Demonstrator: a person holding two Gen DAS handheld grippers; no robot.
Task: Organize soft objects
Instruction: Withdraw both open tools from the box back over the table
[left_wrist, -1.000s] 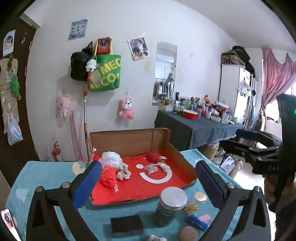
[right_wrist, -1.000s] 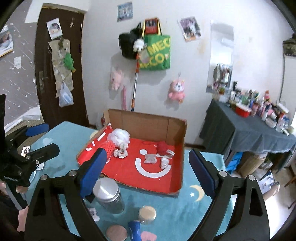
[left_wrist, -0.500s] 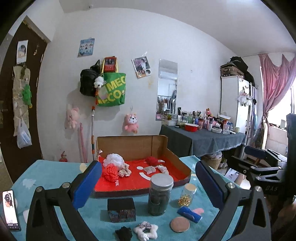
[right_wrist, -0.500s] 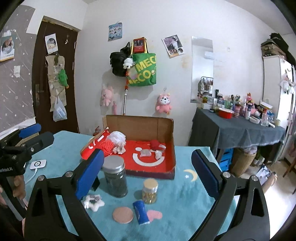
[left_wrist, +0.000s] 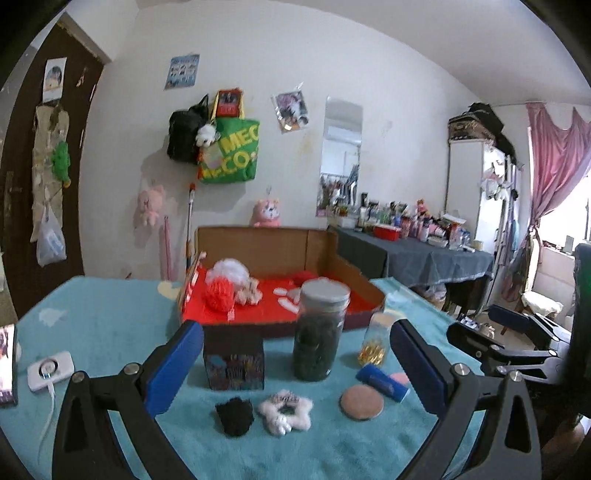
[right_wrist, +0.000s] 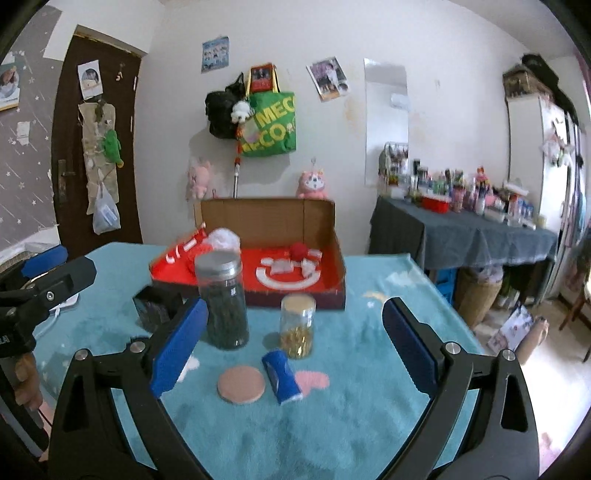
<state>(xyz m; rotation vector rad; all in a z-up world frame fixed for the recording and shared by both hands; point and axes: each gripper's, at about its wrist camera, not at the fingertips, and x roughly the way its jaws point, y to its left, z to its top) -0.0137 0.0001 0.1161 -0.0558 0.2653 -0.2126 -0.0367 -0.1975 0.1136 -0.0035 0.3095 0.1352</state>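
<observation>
The fluffy black pompom (left_wrist: 235, 411) and the white furry star-shaped toy (left_wrist: 284, 409) lie side by side on the teal plush tabletop (left_wrist: 110, 325), low between the blue pads of the left hand-held gripper (left_wrist: 291, 369); its jaws stand wide and hold nothing; the right hand-held gripper (right_wrist: 291, 345) has just been opening and is also empty; behind stand a dark-filled glass jar with grey lid (left_wrist: 320, 328) and a shallow red-lined cardboard box (left_wrist: 258, 310) with a red knitted ball (left_wrist: 219, 293) inside.
</observation>
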